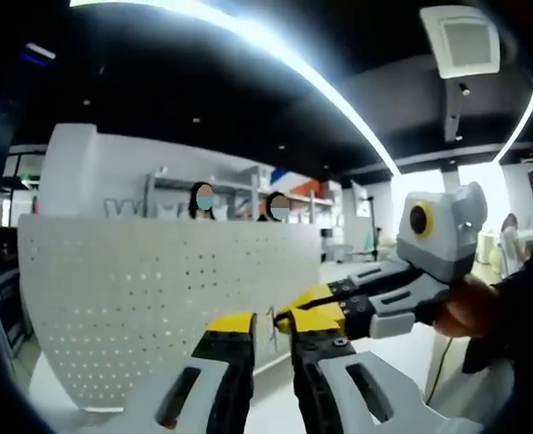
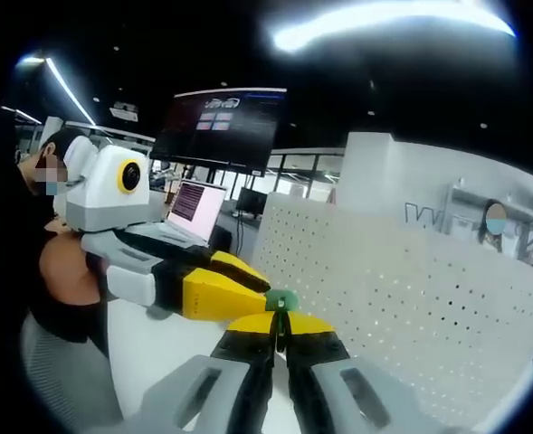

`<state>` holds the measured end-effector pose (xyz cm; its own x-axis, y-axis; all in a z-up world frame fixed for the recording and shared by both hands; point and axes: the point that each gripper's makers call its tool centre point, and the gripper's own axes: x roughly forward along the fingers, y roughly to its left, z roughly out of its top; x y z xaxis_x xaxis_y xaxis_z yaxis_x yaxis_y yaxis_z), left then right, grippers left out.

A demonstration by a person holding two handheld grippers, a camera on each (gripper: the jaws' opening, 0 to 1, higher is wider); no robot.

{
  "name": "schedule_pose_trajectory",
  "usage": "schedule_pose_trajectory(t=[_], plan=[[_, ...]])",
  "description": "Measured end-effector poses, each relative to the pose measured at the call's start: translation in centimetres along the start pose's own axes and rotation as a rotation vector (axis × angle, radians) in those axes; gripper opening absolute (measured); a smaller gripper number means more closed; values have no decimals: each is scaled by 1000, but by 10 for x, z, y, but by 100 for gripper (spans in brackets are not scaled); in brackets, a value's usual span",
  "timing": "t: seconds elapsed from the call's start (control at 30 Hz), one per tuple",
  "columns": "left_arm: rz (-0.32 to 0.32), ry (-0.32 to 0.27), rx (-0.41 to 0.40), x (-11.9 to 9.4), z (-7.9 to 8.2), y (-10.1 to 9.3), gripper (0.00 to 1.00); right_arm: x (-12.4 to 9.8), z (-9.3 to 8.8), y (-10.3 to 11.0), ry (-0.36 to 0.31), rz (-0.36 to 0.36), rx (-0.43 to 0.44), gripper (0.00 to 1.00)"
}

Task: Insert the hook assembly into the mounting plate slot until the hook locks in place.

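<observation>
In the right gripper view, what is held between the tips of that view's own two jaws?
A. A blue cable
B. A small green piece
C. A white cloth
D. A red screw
B: the right gripper has its yellow-tipped jaws closed together, and a small green piece sits pinched at their tips, in front of the white perforated board.

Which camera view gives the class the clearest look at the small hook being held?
The right gripper view: the hook shows as a green piece pinched at the right gripper's yellow tips, before the white pegboard. The left gripper view shows it as a thin dark wire at the right gripper's tips.
</observation>
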<state>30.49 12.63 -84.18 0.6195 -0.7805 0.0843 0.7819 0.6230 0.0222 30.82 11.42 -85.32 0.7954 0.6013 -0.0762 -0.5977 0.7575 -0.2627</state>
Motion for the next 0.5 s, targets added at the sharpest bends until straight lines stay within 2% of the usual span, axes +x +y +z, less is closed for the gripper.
schedule_pose_trajectory(t=[0.3, 0.5], plan=[[10, -17, 82, -7, 3, 4, 28, -1, -1, -5, -2, -13, 19, 1], [15, -8, 115, -12, -1, 9, 37, -2, -1, -12, -5, -32, 34, 1]])
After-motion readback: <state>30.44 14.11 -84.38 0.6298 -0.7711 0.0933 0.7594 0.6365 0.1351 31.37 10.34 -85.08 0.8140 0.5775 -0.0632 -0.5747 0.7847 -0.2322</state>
